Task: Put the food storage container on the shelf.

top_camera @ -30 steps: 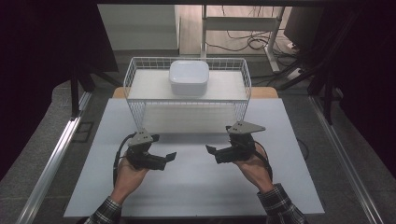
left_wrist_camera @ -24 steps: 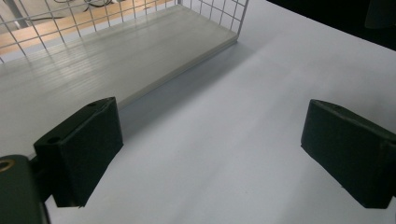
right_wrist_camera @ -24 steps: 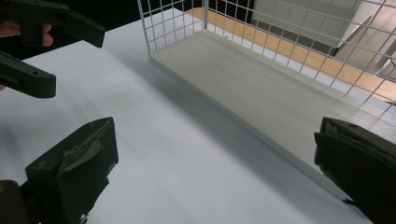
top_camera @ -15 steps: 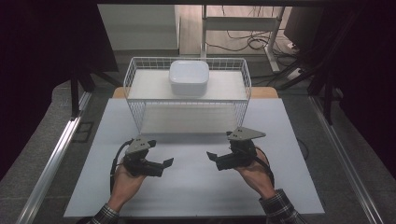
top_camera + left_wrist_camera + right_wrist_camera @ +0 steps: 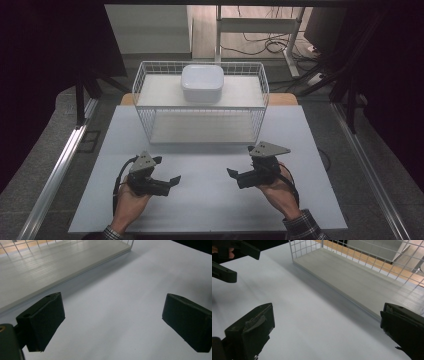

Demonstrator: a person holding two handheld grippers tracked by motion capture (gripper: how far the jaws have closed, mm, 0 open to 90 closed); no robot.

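Currently, the left gripper (image 5: 167,181) is hovering low over the front left of the white table (image 5: 200,210), gripped from below by the person's left hand (image 5: 129,200). Its jaws are standing wide apart with nothing between them, as the left gripper view confirms, and are pointing inward toward the table's middle, probably a ready pose. Further back, the wire rack (image 5: 200,102) is sitting at the far centre of the table, its open front facing the person so both levels are reachable. The white lidded box (image 5: 202,82) is resting on the rack's upper shelf (image 5: 160,92), centred; the lower shelf (image 5: 50,262) is lying bare, likely the free spot for it. At the right, the right gripper (image 5: 235,175) is mirroring this pose, its jaws spread and empty, aimed toward the left gripper; the two are well apart.
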